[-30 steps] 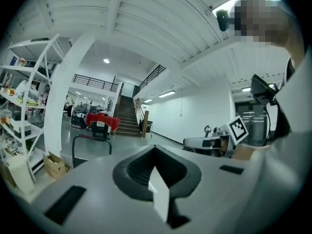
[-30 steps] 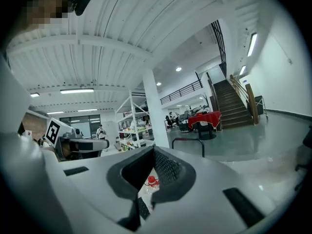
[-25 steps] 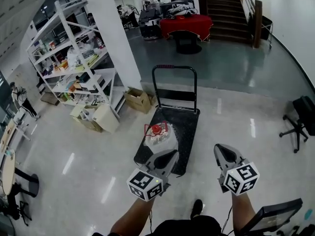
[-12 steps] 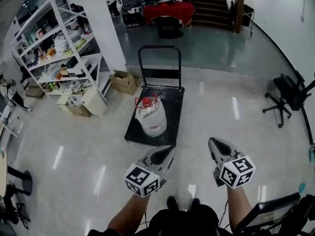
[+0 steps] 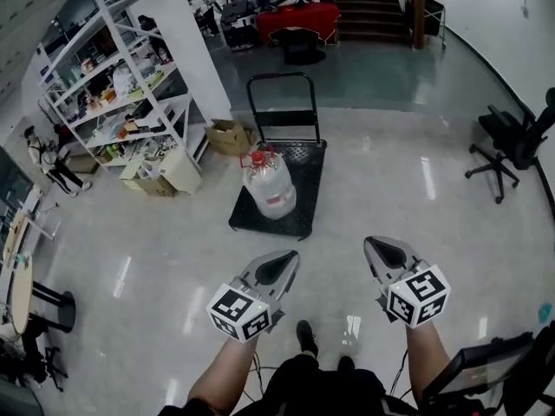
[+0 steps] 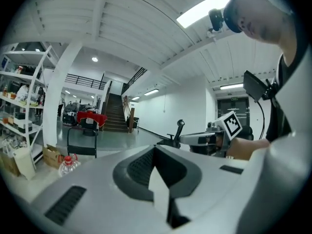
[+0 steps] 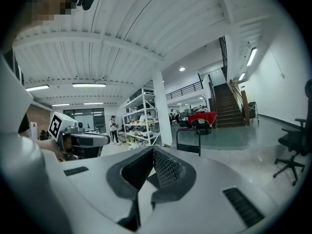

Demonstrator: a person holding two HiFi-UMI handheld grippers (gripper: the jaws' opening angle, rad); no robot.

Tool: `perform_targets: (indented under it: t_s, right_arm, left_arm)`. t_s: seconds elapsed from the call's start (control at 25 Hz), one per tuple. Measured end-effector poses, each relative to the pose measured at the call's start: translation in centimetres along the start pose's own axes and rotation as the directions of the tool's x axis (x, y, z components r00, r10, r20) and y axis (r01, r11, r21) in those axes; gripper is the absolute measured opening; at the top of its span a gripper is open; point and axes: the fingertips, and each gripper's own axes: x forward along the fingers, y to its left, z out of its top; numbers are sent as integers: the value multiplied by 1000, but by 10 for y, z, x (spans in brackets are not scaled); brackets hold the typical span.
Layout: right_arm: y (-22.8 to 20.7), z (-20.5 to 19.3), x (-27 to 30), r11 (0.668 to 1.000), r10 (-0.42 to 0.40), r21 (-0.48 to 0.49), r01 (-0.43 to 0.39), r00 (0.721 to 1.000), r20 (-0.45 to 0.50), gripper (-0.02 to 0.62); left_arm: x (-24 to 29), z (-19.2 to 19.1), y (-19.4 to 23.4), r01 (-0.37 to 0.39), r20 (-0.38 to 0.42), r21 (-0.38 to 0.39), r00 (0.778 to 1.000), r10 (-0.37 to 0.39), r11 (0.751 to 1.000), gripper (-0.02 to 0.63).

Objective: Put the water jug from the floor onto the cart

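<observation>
The clear water jug point(image 5: 268, 186) with a red cap stands upright on the near left part of the black platform cart point(image 5: 305, 165), well ahead of me. It also shows small in the left gripper view, jug point(image 6: 68, 164) in front of the cart's handle point(image 6: 81, 142). My left gripper point(image 5: 290, 257) and right gripper point(image 5: 371, 243) are side by side over bare floor, short of the cart, both shut and holding nothing. In their own views the left gripper point(image 6: 155, 148) and right gripper point(image 7: 153, 150) show closed jaws with nothing between them.
White shelving point(image 5: 121, 94) with cardboard boxes point(image 5: 227, 135) stands left of the cart beside a white pillar point(image 5: 186, 33). An office chair point(image 5: 512, 141) is at the right. A red-draped table point(image 5: 295, 20) and stairs point(image 5: 368, 3) lie beyond. A person point(image 5: 52, 159) stands far left.
The cart and jug have receded from me as both grippers pulled back over the floor together. The jug stays upright on the cart. Both grippers stay shut.
</observation>
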Motion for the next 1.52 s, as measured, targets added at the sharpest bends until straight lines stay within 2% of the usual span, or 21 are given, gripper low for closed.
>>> perform_targets:
  t_s: [0.16, 0.36, 0.44, 0.76, 0.88, 1.0, 1.2, 1.4, 1.52]
  right_arm:
    - [9, -14, -56, 998, -23, 53, 23, 1000, 5, 3]
    - [51, -20, -95, 998, -46, 54, 45, 999, 24, 3]
    - [72, -26, -107, 997, -57, 50, 55, 998, 27, 3]
    - [155, -68, -179, 983, -173, 57, 173, 985, -4, 3]
    - [198, -86, -206, 975, -201, 94, 202, 979, -21, 3]
    - [239, -85, -230, 973, -213, 82, 214, 977, -18, 3]
    - [265, -99, -297, 969, -236, 71, 236, 972, -14, 3]
    - [290, -90, -360, 968, -236, 87, 234, 972, 10, 3]
    - [304, -112, -404, 973, -214, 95, 211, 977, 21, 3]
  left_arm:
    - [-24, -9, -56, 0, -27, -21, 1000, -1, 1000, 2]
    - [-62, -16, -91, 9, -21, -24, 1000, -10, 1000, 2]
    - [-74, -21, -105, 28, -6, -39, 1000, -28, 999, 2]
    - [-154, -45, -166, 141, 12, -4, 990, -141, 990, 2]
    - [-198, -61, -185, 174, 5, -31, 985, -174, 984, 2]
    - [-236, -66, -199, 188, 8, -54, 982, -188, 981, 2]
    - [-278, -90, -245, 168, -19, -69, 985, -169, 983, 2]
    - [-313, -67, -297, 152, -6, -33, 988, -152, 988, 2]
    - [-334, -84, -336, 118, -10, -23, 993, -118, 993, 2]
